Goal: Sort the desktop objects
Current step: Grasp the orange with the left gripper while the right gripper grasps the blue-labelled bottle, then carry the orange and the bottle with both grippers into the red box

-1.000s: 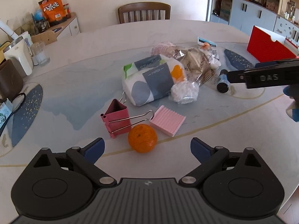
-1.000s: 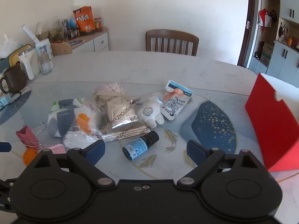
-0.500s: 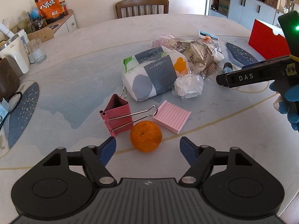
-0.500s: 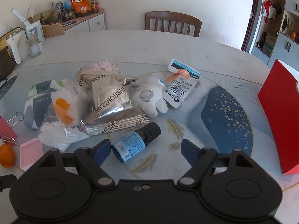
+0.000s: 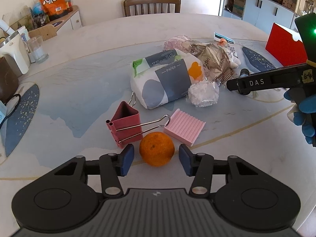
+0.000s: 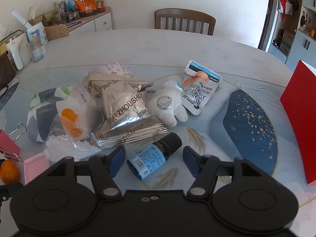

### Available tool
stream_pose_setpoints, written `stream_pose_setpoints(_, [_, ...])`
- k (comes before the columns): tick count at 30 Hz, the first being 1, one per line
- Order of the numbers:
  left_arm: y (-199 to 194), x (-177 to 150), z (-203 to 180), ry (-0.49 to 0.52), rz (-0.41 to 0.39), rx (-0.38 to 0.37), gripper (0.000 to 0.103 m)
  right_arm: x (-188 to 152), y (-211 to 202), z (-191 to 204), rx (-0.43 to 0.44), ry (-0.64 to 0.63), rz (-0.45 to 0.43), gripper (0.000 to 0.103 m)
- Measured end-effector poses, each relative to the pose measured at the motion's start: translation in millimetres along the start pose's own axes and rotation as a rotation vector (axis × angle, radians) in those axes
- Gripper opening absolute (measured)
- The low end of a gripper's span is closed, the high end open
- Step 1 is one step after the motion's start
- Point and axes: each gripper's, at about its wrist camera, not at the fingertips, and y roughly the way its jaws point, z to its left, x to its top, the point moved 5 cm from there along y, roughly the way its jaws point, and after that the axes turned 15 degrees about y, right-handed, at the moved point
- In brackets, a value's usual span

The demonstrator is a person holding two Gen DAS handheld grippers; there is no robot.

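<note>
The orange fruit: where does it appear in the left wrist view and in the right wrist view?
Left wrist view: the orange fruit lies low in the centre, between the open fingers of the left gripper.
Right wrist view: it shows at the far left edge, low down.
Shared landmark: the pink ridged pad lies right beside it in both views.

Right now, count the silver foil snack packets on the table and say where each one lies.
2, as far as I can tell: one crumpled silver foil packet lies on top, a flatter silver foil packet beneath it, beside the white plush toy. More may hide underneath.
</note>
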Motion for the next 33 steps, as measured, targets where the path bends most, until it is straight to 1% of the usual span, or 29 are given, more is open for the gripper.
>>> stream_pose_setpoints(2, [0.4,0.7,0.5,-0.005,-0.001,-0.003,0.042,1.3,0.5,0.5,0.000,0.006,0.000,0.056])
stream_pose_setpoints(4, [0.5,0.9,0.4,-0.005,-0.002,-0.006,0.036,1.8,0.4,2.0,0.002,0.003,0.001,0.052])
stream_pose_setpoints(8, [-0.2,0.3,0.6,-0.004,-0.003,-0.009,0.035,0.8,-0.7,4.0,0.001,-0.003,-0.002,0.039])
stream_pose_setpoints(14, [-1.4,-0.9,1.7,0.001,-0.004,-0.027,0.035,-1.1,-3.4,6.1,-0.006,-0.024,-0.004,0.025])
stream_pose_setpoints(16, [-2.6,-2.0,2.3,0.003,-0.005,-0.030,0.035,-1.7,-4.1,6.1,-0.008,-0.024,-0.005,0.023])
stream_pose_setpoints(22, [-6.6,-5.1,2.5,0.005,-0.017,-0.047,0.035,-5.5,-8.2,5.4,-0.023,-0.031,-0.010,0.023])
stream_pose_setpoints(28, [-13.3,-4.1,3.1,0.012,-0.037,-0.063,0.035,-12.3,-17.9,-0.9,-0.035,0.004,-0.020,0.023])
stream_pose_setpoints(33, [-22.7,1.3,1.9,0.020,-0.061,-0.086,0.035,-14.0,-33.6,-4.1,-0.025,0.043,-0.031,0.023])
